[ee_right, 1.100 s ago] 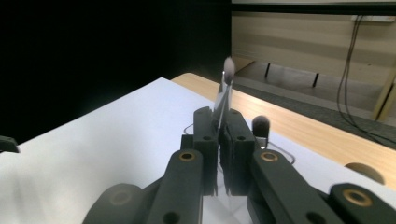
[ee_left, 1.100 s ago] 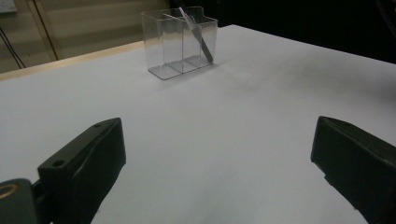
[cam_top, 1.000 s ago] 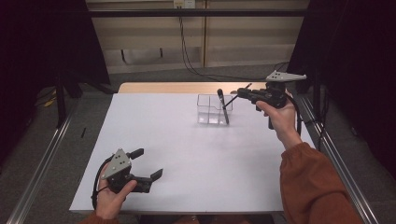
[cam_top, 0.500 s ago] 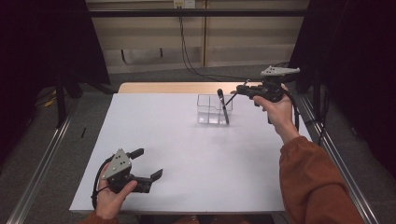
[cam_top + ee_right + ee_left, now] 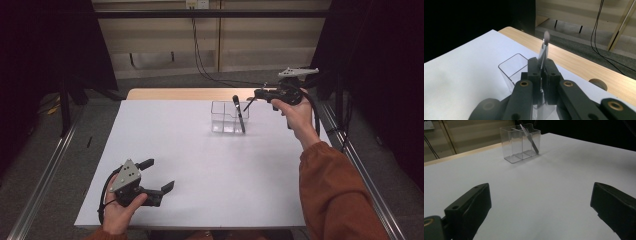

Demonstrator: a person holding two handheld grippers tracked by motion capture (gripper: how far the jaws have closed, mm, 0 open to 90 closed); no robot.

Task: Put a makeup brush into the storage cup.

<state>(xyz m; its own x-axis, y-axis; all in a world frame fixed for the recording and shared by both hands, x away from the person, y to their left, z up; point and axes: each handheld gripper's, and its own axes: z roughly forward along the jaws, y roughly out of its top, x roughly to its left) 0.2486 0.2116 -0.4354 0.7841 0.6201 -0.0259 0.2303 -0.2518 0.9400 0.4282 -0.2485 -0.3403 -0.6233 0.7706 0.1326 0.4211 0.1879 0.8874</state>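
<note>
A: Where is the stick?

B: A thin, stiff-looking stick leans in a clear bin at the bench's far side. It is probably light; take it near the top. The right gripper has its fingers closed on it.

A: Anything nearby?

B: The left gripper is well apart, fingers spread, holding nothing.

left hand at near left table edge, holding left gripper low, jaws spread wide; right arm in rust sleeve stretched forward; right gripper raised, jaws closed on thin dark stick
</note>
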